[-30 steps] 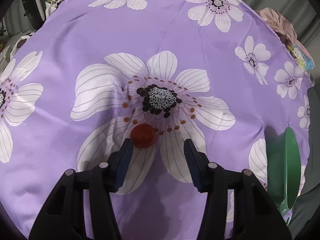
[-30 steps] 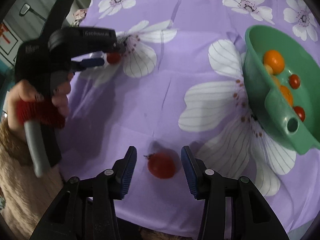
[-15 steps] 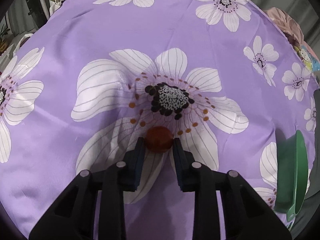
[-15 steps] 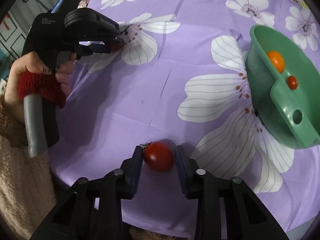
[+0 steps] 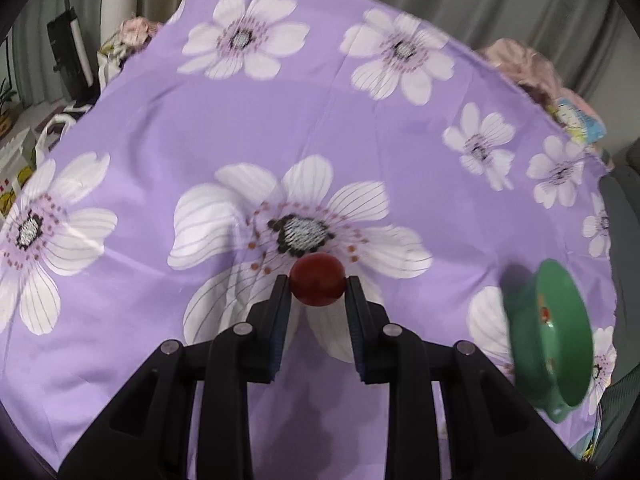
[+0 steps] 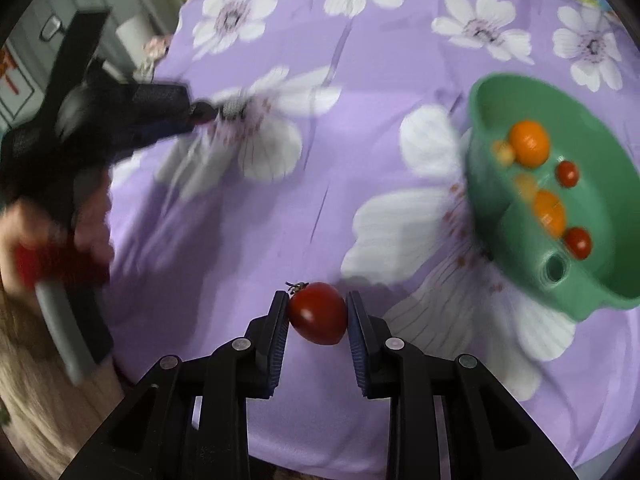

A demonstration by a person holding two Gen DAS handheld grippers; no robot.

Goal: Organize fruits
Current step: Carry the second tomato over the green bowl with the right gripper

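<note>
Left gripper point(image 5: 317, 294): jaws clenched on a dark red tomato point(image 5: 317, 284), one pad on each side, over the big white flower of the cloth.
Right gripper point(image 6: 318, 314): jaws clenched on a stemmed red tomato point(image 6: 319, 313), near the cloth's front edge.
Bowl point(image 6: 516, 240): green, to the right of both grippers, holding orange fruits point(image 6: 529, 143) and small red tomatoes point(image 6: 578, 242).
Cloth point(image 5: 168, 128): purple with white flowers, under everything.
Left hand point(image 6: 48, 236): blurred, gripping the left tool's handle.
</note>
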